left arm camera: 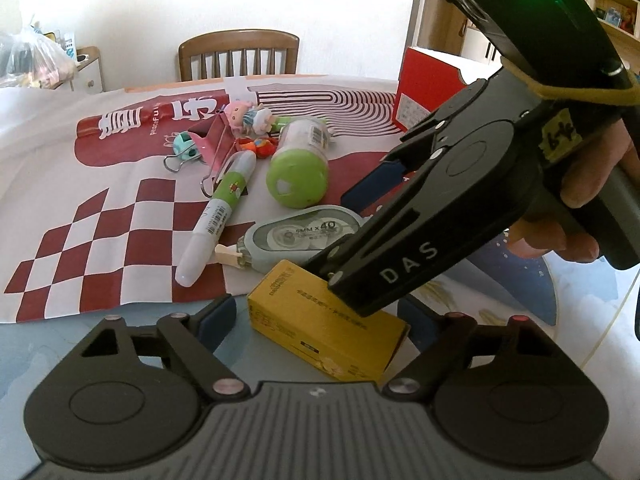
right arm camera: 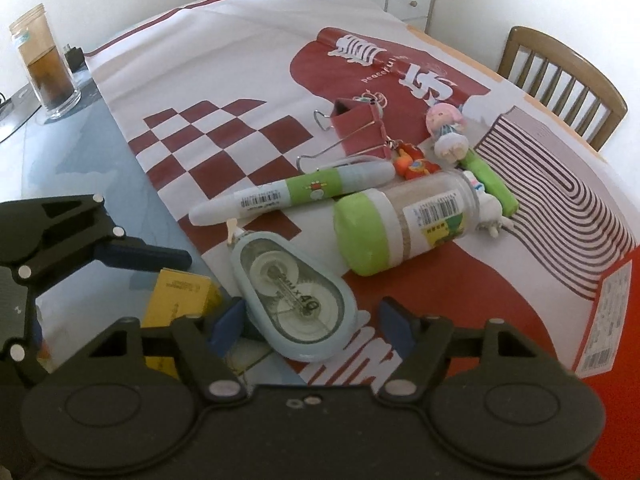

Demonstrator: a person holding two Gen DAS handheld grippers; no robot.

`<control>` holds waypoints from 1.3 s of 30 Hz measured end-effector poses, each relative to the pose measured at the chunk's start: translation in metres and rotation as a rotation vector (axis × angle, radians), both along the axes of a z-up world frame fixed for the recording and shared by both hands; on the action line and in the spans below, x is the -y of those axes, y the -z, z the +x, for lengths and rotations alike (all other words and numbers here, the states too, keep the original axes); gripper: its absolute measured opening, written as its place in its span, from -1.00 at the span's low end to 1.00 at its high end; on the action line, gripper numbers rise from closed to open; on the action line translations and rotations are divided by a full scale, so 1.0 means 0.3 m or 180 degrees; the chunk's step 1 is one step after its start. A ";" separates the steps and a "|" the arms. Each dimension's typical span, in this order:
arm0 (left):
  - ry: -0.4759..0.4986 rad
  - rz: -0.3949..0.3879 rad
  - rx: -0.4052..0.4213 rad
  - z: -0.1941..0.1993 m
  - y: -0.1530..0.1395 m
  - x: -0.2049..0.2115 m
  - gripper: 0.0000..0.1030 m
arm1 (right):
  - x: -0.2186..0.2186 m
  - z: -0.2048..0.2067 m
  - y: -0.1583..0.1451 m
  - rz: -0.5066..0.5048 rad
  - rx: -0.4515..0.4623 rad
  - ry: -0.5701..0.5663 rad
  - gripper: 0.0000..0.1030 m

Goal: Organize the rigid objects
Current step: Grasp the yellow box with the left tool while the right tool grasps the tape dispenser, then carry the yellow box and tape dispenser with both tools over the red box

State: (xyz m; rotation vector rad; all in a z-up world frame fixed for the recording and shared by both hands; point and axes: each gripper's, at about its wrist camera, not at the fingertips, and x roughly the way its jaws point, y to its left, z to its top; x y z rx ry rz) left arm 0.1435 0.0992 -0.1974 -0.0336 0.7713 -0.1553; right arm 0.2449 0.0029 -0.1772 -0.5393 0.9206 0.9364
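A yellow box (left arm camera: pixel 324 328) lies between the open fingers of my left gripper (left arm camera: pixel 320 320); it also shows in the right wrist view (right arm camera: pixel 176 292). A correction tape dispenser (right arm camera: pixel 296 300) lies between the open fingers of my right gripper (right arm camera: pixel 312 328), apart from both pads; it also shows in the left wrist view (left arm camera: pixel 296 236). The right gripper (left arm camera: pixel 372 216) reaches in over the box in the left wrist view. A green and white pen (right arm camera: pixel 288 196), a bottle with a green cap (right arm camera: pixel 396 228) and a red binder clip (right arm camera: pixel 360 128) lie behind.
A red and white printed bag (right arm camera: pixel 248 80) covers the table. A doll figure (right arm camera: pixel 444 128), small orange charms (right arm camera: pixel 412 164) and a green stick (right arm camera: pixel 492 188) lie at the back. A glass jar (right arm camera: pixel 44 64) stands far left. A red carton (left arm camera: pixel 428 92) and a wooden chair (left arm camera: pixel 240 56) stand behind.
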 end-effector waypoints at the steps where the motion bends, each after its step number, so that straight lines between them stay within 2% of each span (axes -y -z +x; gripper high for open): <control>1: 0.0000 0.0006 0.0002 -0.001 -0.001 0.002 0.66 | 0.002 -0.002 0.000 0.0008 0.0002 0.0004 0.39; 3: -0.0002 0.0042 -0.0007 0.000 -0.002 0.011 0.66 | 0.004 -0.006 0.000 0.0030 0.0009 0.0032 0.35; 4: -0.0004 0.0055 -0.0010 0.001 -0.002 0.013 0.60 | 0.005 -0.009 0.000 0.0038 0.0012 0.0038 0.32; 6: 0.0004 0.0050 -0.0006 0.000 -0.006 0.016 0.49 | 0.005 -0.016 -0.003 0.0046 0.0010 0.0038 0.16; 9: -0.0024 0.0046 -0.0034 0.001 -0.008 0.014 0.49 | -0.001 -0.034 -0.009 0.0030 0.0038 0.0061 0.08; 22: -0.0221 -0.0090 -0.0149 -0.045 -0.048 -0.008 0.48 | 0.060 -0.102 -0.056 0.0129 0.0026 0.0529 0.02; 33: -0.0292 -0.0163 -0.0070 -0.096 -0.128 0.011 0.48 | 0.165 -0.193 -0.159 0.0382 0.0157 0.0804 0.01; 39: -0.0293 -0.0221 0.0037 -0.094 -0.212 0.032 0.48 | 0.238 -0.223 -0.240 0.0508 0.0281 0.0958 0.01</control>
